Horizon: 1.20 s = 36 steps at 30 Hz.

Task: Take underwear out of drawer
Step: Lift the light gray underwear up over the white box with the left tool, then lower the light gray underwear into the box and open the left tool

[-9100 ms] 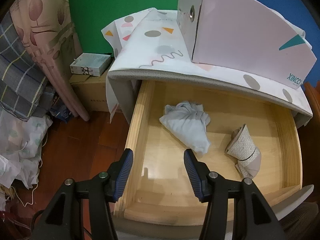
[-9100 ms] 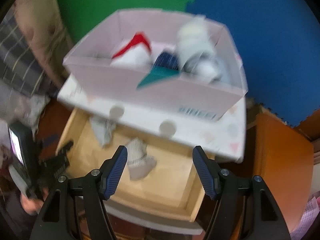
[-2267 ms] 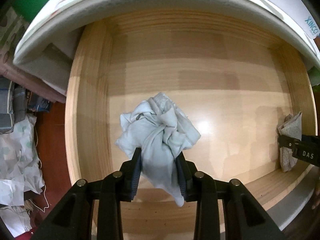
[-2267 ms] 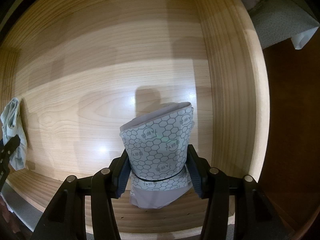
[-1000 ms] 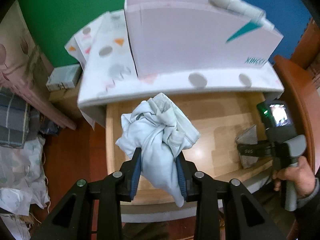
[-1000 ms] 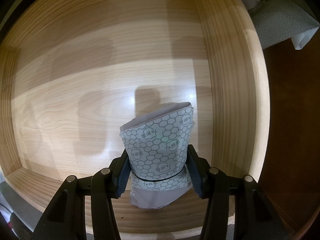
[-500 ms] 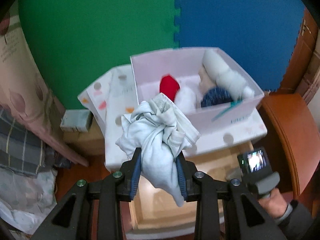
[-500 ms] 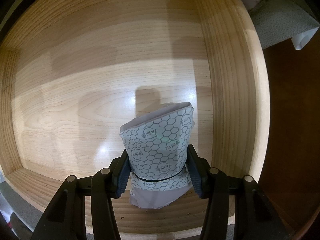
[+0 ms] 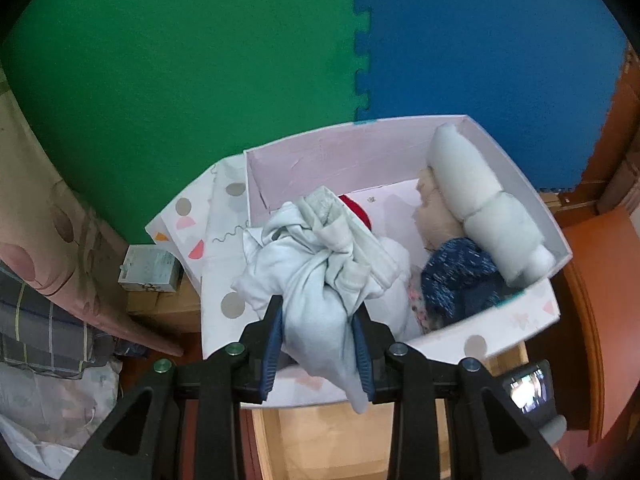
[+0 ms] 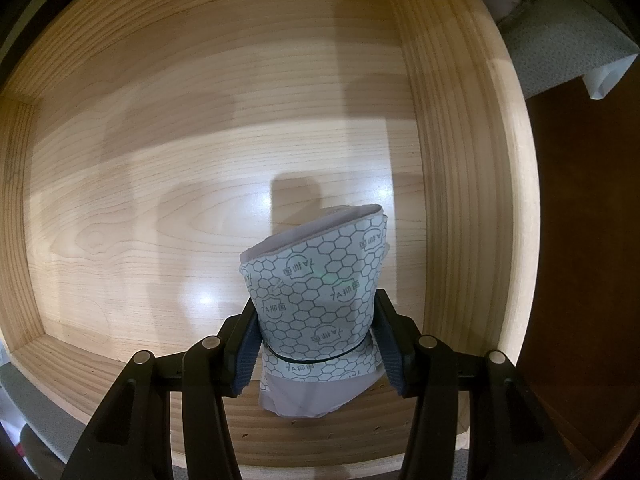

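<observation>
While the left gripper (image 9: 318, 344) hangs high above the furniture, its two blue-padded fingers are clamped on a crumpled pale blue bundle (image 9: 320, 276) of underwear, which bulges above the fingers and droops a tail below them. Far left in that view lie folded plaid fabric (image 9: 44, 328) and a pink curtain (image 9: 60, 216); a small white carton (image 9: 150, 270) sits on a brown one. Behind stand a green mat (image 9: 180, 60) and a blue mat (image 9: 480, 40), joined by puzzle teeth. Directly under the bundle is a pale pink box (image 9: 344, 152) holding a red item (image 9: 356, 210), a navy knit (image 9: 456, 276) and a white roll (image 9: 480, 200). Below the box shows a strip of the wooden drawer (image 9: 320, 440).

Down inside the drawer (image 10: 200, 160), the right gripper (image 10: 316, 344) is closed on a folded pair (image 10: 320, 292) printed with hexagons and bound by a thin black band. The pair stands near the drawer's right wall, its lower end against the front edge.
</observation>
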Motion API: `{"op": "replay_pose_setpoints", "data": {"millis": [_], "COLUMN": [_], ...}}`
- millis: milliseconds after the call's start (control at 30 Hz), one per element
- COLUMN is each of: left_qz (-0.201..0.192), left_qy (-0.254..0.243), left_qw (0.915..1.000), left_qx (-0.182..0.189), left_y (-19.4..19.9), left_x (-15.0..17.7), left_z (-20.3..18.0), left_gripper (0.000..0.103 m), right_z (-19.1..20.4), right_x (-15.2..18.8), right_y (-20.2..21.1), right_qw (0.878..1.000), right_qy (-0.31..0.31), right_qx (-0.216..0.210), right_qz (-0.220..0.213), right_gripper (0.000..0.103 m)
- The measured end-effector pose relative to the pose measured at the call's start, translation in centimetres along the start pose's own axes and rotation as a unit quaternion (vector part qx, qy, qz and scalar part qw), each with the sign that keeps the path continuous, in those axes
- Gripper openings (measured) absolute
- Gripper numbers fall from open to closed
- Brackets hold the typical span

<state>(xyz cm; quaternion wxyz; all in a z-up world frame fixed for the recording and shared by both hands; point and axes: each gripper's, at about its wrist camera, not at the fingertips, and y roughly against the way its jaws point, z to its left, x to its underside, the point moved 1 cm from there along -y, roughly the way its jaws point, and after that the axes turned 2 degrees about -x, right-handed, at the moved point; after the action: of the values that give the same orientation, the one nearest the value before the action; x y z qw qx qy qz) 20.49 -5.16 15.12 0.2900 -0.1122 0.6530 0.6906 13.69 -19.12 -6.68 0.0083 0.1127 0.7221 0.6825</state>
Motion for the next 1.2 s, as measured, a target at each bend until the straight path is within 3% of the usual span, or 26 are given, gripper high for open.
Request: {"op": "replay_pose_setpoints", "data": {"millis": [267, 467, 867, 1200], "left_qz": [0.022, 0.023, 0.043, 0.01], "left_qy": [0.002, 0.002, 0.007, -0.014], "left_qw": [0.9997, 0.9995, 0.999, 0.9998], "left_qx": [-0.012, -0.021, -0.005, -0.01], "left_y": [-3.9, -4.7, -4.4, -0.8], "left_x": [-0.7, -0.5, -0.5, 0.0], "left_z": [-0.9, -1.4, -0.8, -0.4], "left_gripper": [0.032, 0.033, 0.043, 0.044], "right_z": [0.1, 0.2, 0.1, 0.1], "right_x": [-0.1, -0.3, -0.3, -0.3], "right_y": [-0.3, -0.6, -0.6, -0.6], "right_qw": [1.0, 1.0, 1.0, 1.0], "right_qy": [0.0, 0.0, 0.0, 0.0], "right_qx": [-0.002, -0.004, -0.004, -0.005], "right_qz": [-0.001, -0.001, -0.001, -0.002], "right_gripper": [0.049, 0.049, 0.049, 0.049]}}
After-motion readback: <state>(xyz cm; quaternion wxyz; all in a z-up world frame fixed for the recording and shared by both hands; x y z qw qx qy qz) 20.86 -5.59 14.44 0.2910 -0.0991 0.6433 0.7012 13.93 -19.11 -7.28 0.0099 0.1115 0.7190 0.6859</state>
